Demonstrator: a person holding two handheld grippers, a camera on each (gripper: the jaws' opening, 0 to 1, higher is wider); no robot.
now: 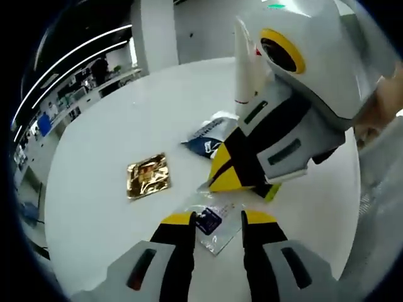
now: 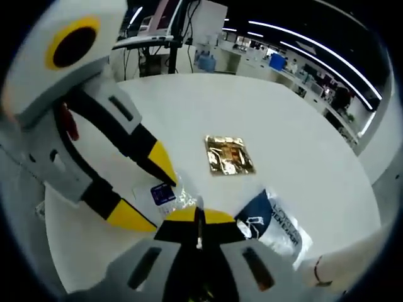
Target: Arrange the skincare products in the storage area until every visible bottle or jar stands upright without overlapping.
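A clear sachet [image 1: 213,225] with a dark blue label lies on the round white table [image 1: 113,126]. My left gripper [image 1: 218,218] is open, one jaw on each side of the sachet. My right gripper [image 1: 230,178] comes in from the right, its yellow tips shut on the sachet's far edge. In the right gripper view its own jaws [image 2: 199,218] are pressed together at the clear sachet [image 2: 165,195], and the left gripper [image 2: 145,189] straddles it. A white tube [image 1: 245,63] stands upright behind the right gripper.
A gold foil sachet [image 1: 149,177] [image 2: 230,155] lies flat mid-table. A blue and white sachet [image 1: 208,135] [image 2: 272,224] lies near the tube [image 2: 322,269]. A person's sleeve [image 1: 384,163] is at the right edge. Desks and shelves stand beyond the table.
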